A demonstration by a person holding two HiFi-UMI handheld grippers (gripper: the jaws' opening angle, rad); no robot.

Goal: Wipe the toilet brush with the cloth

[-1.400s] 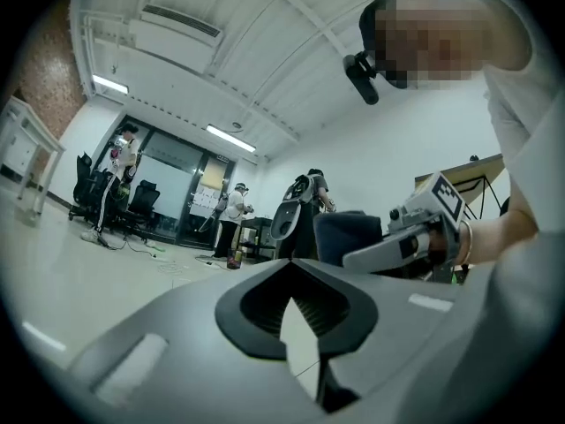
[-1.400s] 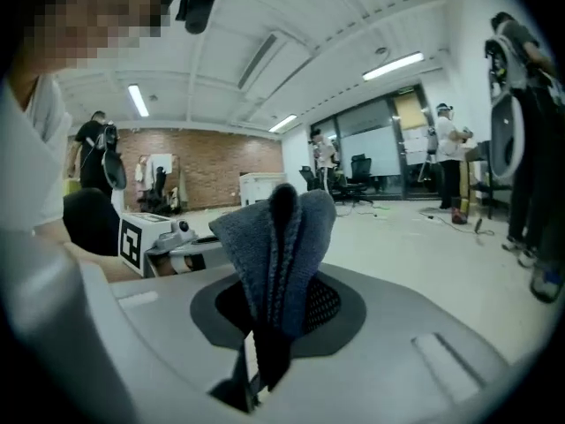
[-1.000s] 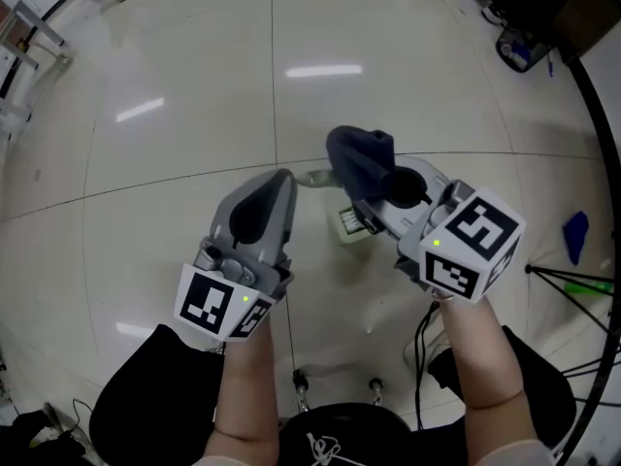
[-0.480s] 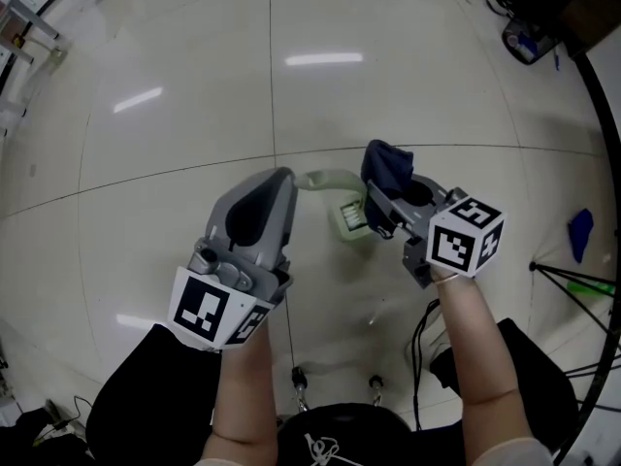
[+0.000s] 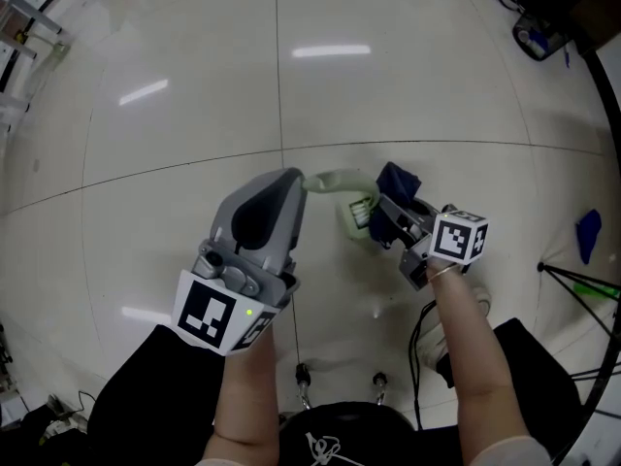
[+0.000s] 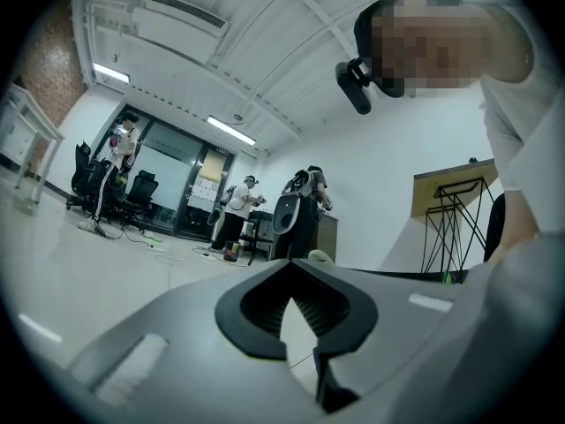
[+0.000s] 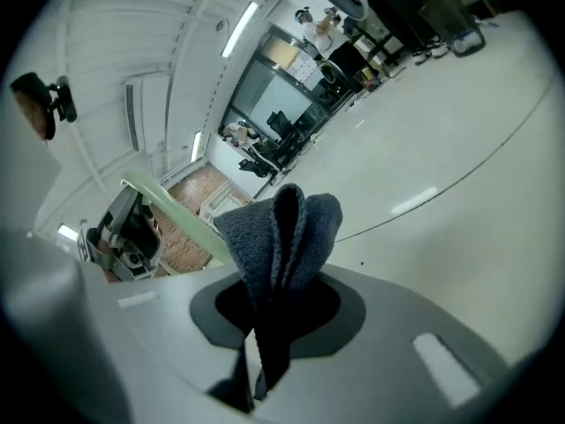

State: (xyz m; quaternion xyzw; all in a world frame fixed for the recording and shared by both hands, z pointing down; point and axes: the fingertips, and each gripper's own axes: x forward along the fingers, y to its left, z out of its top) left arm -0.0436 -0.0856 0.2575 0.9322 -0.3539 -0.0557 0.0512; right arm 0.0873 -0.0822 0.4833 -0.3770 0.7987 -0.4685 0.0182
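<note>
A pale green toilet brush hangs over the floor in the head view, with its handle (image 5: 335, 179) running right to its bristle head (image 5: 356, 216). My left gripper (image 5: 294, 178) is shut on the handle's left end. The right gripper (image 5: 384, 212) is shut on a folded dark blue cloth (image 5: 398, 181), which rests against the right side of the brush head. In the right gripper view the cloth (image 7: 282, 228) sticks up from between the jaws. Behind it the green handle (image 7: 172, 212) leads left to the other gripper.
Glossy pale floor tiles lie below. A blue object (image 5: 589, 233) and black tripod legs (image 5: 582, 282) are at the right, cables (image 5: 423, 326) near my feet, and a white rack (image 5: 21, 37) at the far left. The left gripper view shows people (image 6: 240, 203) standing in the distance.
My right gripper has dropped lower and shifted right with the cloth, from over the handle to the right side of the brush head. The left gripper has hardly moved.
</note>
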